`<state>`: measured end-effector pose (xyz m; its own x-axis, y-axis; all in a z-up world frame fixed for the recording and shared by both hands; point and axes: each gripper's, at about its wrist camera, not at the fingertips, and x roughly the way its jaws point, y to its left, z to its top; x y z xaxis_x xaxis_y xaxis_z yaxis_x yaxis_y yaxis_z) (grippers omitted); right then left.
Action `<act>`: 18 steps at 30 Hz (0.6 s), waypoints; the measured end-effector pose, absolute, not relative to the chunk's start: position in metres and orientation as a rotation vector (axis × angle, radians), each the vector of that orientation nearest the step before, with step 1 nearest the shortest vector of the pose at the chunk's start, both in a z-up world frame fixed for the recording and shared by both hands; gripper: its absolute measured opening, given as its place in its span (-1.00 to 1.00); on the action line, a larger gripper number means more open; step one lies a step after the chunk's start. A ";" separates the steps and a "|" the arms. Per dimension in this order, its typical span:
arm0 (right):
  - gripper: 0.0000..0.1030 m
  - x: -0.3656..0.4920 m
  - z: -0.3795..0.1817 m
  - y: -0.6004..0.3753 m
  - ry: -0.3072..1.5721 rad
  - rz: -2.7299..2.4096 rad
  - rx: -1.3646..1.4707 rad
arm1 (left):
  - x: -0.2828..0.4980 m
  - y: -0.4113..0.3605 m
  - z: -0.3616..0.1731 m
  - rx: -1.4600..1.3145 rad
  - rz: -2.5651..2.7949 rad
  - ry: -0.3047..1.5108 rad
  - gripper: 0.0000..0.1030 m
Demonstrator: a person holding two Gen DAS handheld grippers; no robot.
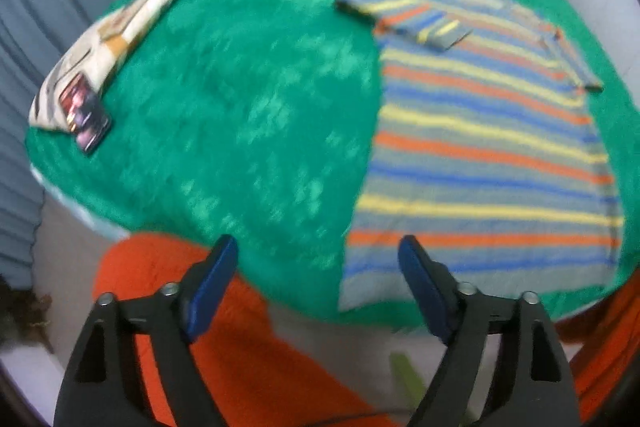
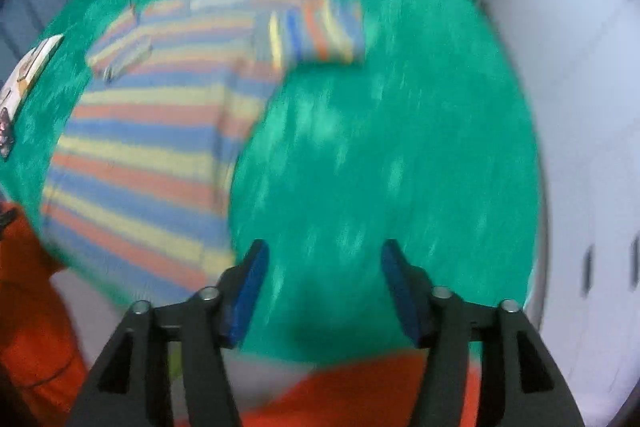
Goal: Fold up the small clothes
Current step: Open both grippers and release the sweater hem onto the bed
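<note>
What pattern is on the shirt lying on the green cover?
Horizontal orange, yellow and blue stripes on the shirt; sharpest in the left wrist view.

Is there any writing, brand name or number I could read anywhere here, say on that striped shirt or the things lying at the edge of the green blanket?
No text can be read in either view.
striped shirt: only coloured stripes, no label or print showing.
phone: its screen glows with a picture, too blurred to make out any words.
printed cloth under the phone: orange and dark markings, too blurred to tell whether they are letters.
green blanket: plain, no writing.
</note>
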<state>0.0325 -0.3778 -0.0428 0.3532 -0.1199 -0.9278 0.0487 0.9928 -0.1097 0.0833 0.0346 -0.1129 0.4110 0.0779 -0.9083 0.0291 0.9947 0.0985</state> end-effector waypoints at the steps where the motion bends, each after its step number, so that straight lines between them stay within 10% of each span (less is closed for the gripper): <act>1: 0.19 0.046 -0.038 -0.376 1.159 -0.088 -0.084 | 0.083 0.034 -0.111 0.102 0.026 1.139 0.69; 16: 0.13 0.245 -0.160 -0.322 1.104 0.080 -0.251 | 0.089 0.053 -0.162 0.111 0.052 1.189 0.69; 18: -0.91 0.250 -0.151 -0.340 1.099 0.049 -0.189 | 0.092 0.055 -0.164 0.090 0.055 1.198 0.69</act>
<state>0.2497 -0.3399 -0.1512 0.4553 -0.0545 -0.8887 -0.1328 0.9828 -0.1283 0.0917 0.0552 -0.1645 0.3639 0.0905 -0.9270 0.0047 0.9951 0.0990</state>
